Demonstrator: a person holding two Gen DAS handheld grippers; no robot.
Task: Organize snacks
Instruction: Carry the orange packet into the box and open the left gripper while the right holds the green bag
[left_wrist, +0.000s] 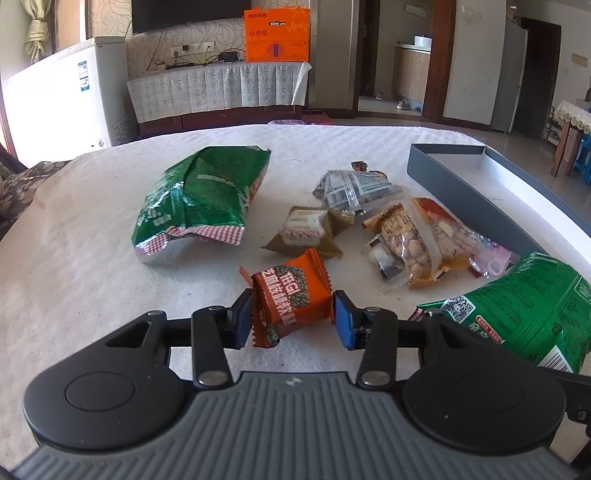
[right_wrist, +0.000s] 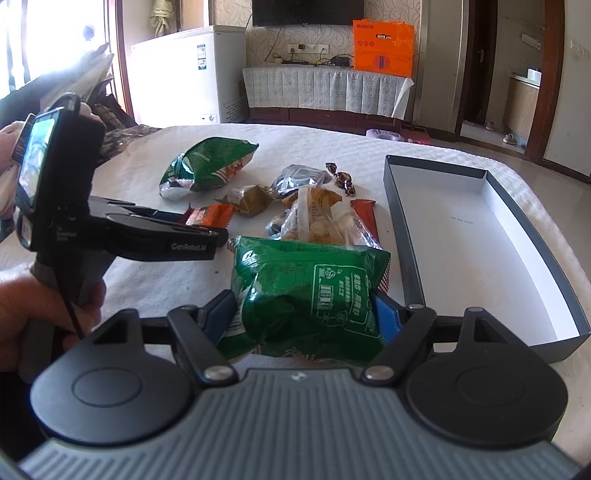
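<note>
Between the left claw's pads sits the orange snack packet, pinched at both sides for lifting. The right claw, spread wide, straddles a puffy green bag; just right of it waits the empty grey box. White quilted worktop, living room behind.
</note>
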